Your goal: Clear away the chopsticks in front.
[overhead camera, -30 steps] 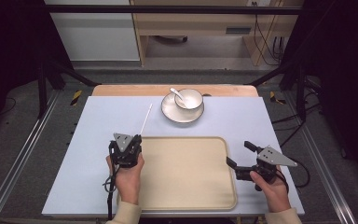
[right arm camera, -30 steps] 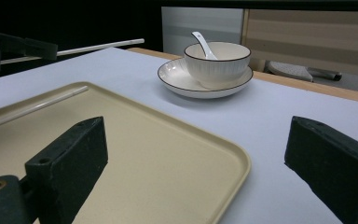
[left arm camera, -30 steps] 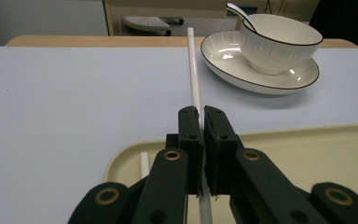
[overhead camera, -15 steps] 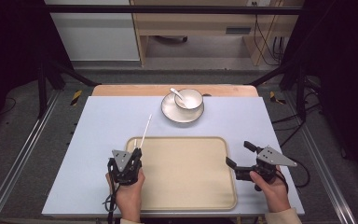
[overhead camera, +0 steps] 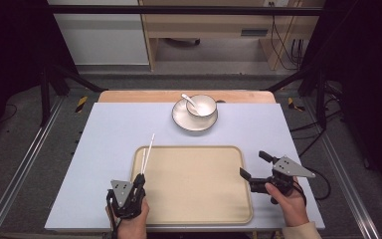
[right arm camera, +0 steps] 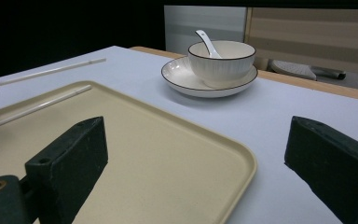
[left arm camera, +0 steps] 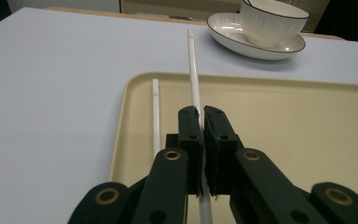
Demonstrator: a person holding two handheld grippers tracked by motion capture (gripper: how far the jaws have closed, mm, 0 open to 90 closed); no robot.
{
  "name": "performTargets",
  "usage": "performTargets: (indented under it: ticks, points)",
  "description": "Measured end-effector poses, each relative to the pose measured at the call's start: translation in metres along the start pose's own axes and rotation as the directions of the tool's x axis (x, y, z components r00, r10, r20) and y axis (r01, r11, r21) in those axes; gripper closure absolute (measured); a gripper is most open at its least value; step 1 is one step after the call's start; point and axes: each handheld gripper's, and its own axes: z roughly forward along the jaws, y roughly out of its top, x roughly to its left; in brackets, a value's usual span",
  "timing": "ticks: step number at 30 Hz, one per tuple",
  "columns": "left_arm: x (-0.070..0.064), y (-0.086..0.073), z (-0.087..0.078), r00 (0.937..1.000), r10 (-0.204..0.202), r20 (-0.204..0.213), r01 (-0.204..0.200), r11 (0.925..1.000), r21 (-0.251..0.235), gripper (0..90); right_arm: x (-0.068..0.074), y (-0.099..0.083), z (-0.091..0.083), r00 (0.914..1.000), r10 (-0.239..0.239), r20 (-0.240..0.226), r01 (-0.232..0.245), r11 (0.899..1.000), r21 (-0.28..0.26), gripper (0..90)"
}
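Table (overhead camera: 109, 129) broad; left claw (left arm camera: 199, 122) clamps chopstick (left arm camera: 194, 79) over tray (overhead camera: 199, 209) edge; right claw (overhead camera: 254, 165) wide, empty.

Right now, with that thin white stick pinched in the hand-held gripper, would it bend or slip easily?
The held chopstick runs dead straight past the left hand-held gripper, so it is probably stiff. It looks smooth and glossy, so it may slide or pivot in the narrow pinch. Round and slim like the second chopstick, it would likely roll if dropped.
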Motion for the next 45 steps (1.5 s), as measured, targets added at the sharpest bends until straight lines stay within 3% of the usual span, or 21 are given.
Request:
performTargets:
  ticks: [10, 28, 45]
  points:
    - [0.001, -0.02, -0.009, 0.9995, -0.006, -0.03, 0.007, 0.999, 0.043, 85.8, 0.0, -0.001, 0.001, 1.0, 0.001, -0.005, -0.001, 1.0, 0.003, 6.2]
    - [-0.001, -0.028, -0.005, 0.9987, 0.009, -0.05, -0.005, 0.9965, 0.083, 85.8, 0.001, 0.0, 0.001, 1.0, 0.001, -0.008, -0.001, 1.0, 0.003, 6.3]
    - [-0.003, -0.033, -0.004, 0.9987, -0.01, -0.049, 0.015, 0.9948, 0.1, 85.6, 0.001, 0.0, 0.001, 1.0, 0.001, -0.008, -0.001, 1.0, 0.003, 6.4]
